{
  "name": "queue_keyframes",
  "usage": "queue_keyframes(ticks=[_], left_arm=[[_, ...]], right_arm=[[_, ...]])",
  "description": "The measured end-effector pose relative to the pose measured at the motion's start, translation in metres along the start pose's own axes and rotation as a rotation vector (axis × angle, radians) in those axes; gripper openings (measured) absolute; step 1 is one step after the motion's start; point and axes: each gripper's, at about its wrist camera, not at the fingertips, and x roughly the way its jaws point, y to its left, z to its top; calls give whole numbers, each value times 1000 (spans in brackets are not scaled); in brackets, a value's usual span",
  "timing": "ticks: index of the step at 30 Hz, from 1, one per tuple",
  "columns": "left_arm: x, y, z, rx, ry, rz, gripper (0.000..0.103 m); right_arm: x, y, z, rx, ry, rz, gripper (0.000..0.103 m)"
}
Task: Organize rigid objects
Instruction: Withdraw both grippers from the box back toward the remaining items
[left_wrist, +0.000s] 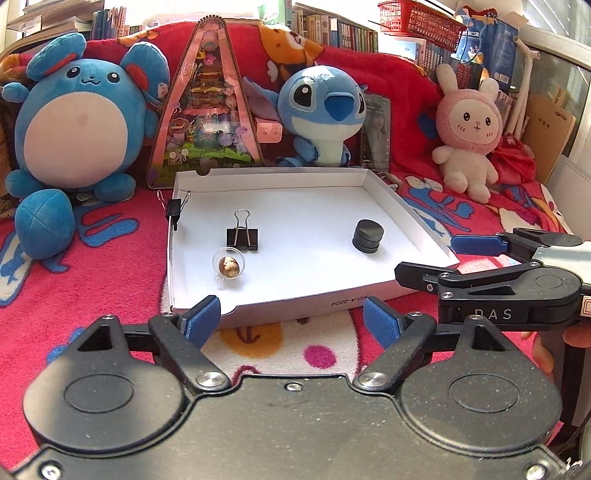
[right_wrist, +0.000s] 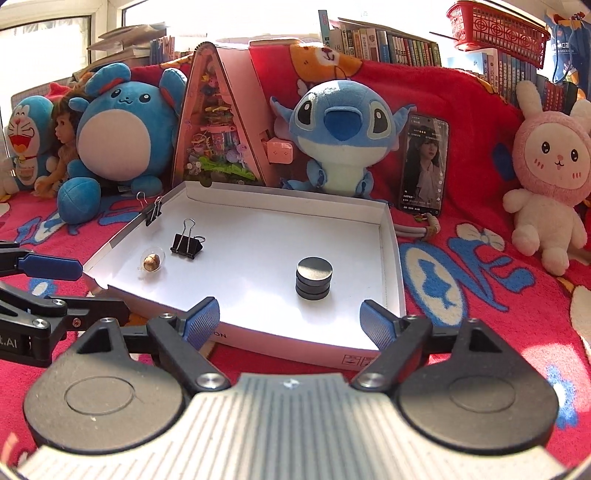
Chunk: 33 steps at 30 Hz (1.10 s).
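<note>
Red fleece blanket lay under both spread, empty grippers and a shallow white cardboard tray.

Nearest, the left gripper and right gripper each stood with blue pads wide apart, pinching nothing, just short of the tray's near wall. Inside the tray, a clear round capsule holding a brown nut lay near the left wall, a black binder clip sat just beyond it, its wire handle pointing up and away, and a stack of black round discs stood upright toward the right side. A second small black binder clip gripped the tray's left rim. Only the right wrist view showed the upright phone's lit screen fully and a Doraemon plush; the left wrist view showed a fingertip under the right gripper.
</note>
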Motion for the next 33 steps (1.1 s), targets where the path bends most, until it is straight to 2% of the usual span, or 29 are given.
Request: queue_keyframes(ticks=[7, 20, 33], left_arm=[[-18, -10, -18, 28, -10, -25, 84], [-35, -20, -47, 70, 7, -53, 84], [-42, -21, -76, 77, 67, -80, 84]], right_arm=[[-20, 8, -14, -35, -34, 13, 93], [-42, 12, -38, -48, -44, 40, 97], [-52, 16, -59, -76, -18, 52, 98]])
